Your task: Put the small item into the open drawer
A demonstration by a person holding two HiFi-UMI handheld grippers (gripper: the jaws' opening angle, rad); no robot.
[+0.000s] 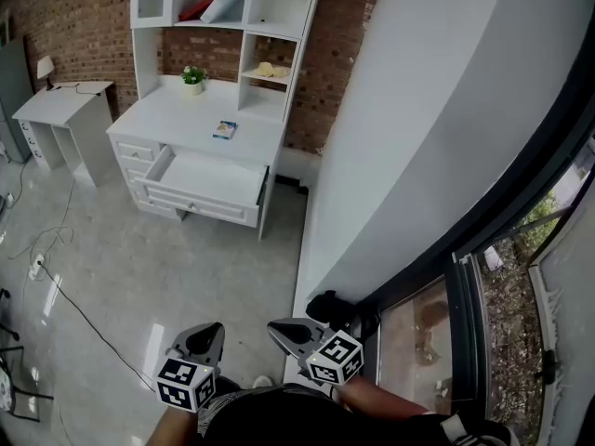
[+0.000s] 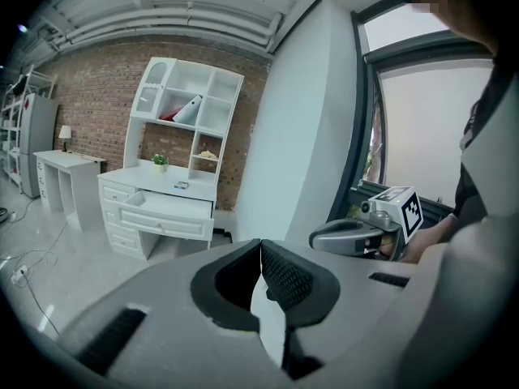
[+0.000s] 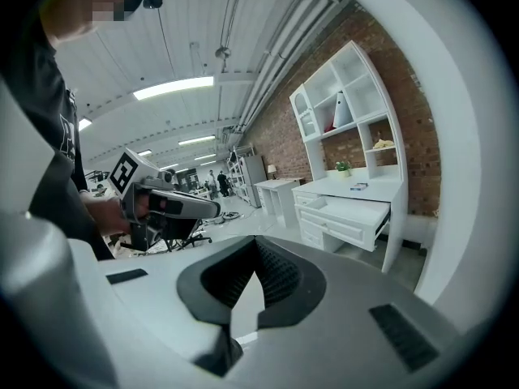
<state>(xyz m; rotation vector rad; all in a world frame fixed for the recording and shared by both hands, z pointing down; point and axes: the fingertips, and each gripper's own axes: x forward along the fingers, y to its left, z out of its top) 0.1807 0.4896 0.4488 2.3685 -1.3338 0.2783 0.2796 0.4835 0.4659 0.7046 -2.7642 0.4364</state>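
The left gripper [image 2: 260,248] and right gripper [image 3: 256,245] have their fingers together, empty, well away from the small item [image 1: 224,129] lying on the surface [image 1: 167,110] behind the open drawer [image 1: 200,204].

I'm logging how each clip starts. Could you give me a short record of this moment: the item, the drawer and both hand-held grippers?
small item: blue and white, lying on the desk top, behind the drawer
drawer: pulled open, looks empty
left hand-held gripper: shut, nothing between the jaws, well away from the desk
right hand-held gripper: shut, nothing between the jaws, beside the left one
task state: item not yet picked up
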